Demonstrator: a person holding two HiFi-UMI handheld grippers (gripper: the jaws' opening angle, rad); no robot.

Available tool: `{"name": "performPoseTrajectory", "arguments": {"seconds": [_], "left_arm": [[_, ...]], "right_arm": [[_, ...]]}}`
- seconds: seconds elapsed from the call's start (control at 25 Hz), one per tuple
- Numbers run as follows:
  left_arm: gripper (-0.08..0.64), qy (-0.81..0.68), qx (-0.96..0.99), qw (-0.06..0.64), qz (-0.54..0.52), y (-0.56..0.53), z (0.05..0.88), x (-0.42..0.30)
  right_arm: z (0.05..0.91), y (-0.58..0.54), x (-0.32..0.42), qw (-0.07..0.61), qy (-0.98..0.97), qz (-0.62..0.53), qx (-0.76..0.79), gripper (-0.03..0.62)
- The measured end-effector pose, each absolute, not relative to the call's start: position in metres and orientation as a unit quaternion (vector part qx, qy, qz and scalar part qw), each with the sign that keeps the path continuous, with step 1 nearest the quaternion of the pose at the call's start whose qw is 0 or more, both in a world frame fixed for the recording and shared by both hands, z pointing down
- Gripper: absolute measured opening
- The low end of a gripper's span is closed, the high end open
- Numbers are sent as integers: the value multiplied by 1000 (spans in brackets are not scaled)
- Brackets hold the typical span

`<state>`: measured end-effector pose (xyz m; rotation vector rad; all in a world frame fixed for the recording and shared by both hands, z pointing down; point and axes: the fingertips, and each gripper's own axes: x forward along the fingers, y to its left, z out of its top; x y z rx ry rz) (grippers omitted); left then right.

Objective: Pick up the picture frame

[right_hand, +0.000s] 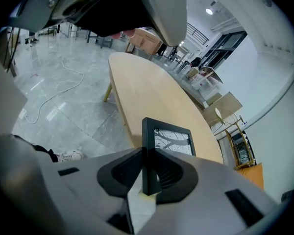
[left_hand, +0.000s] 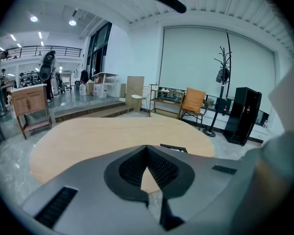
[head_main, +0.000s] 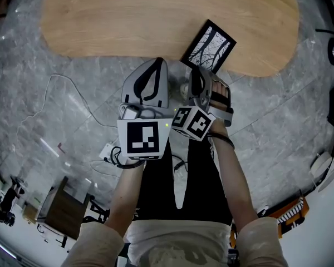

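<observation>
The black picture frame [head_main: 210,45] with a branch print lies at the near right edge of the oval wooden table [head_main: 156,15], its near edge past the rim. My right gripper [head_main: 196,72] is shut on that near edge. In the right gripper view the frame [right_hand: 174,140] runs away from me, with its black side bar clamped upright between the pads of the right gripper [right_hand: 147,155]. My left gripper [head_main: 158,64] hovers just left of it at the table edge, tips together and holding nothing. In the left gripper view the frame [left_hand: 174,147] peeks over the left gripper [left_hand: 147,148].
A white cable [head_main: 72,93] and a power strip [head_main: 107,152] lie on the grey marble floor to the left, with a small wooden cabinet [head_main: 64,207] beyond. Behind the table stand an orange chair [left_hand: 193,102], a coat stand [left_hand: 220,72] and a black cabinet [left_hand: 245,114].
</observation>
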<state>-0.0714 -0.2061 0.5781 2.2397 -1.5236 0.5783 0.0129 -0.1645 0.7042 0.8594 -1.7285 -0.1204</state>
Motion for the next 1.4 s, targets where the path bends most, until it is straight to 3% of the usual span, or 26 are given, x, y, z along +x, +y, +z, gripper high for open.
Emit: {"name": "performPoseTrajectory", "arguments": {"seconds": [0.28,0.64,1.12,1.4], "left_arm": [[9,-560,791,166,180,-225,500,-85],[9,-599,787,98,110,-278,332,-102],[9,-613,789,6,47,-263,128,-92],[9,-595,803,-24,15,-226,87,-63]], "right_arm": [[619,-202,3,535,-737,-76,406,84],[431,-282,-5,443,-741,-133,487,84],[170,-269,1,251,-777,-157,556,86],[106,-221,33,140,-792,-137,578,86]]}}
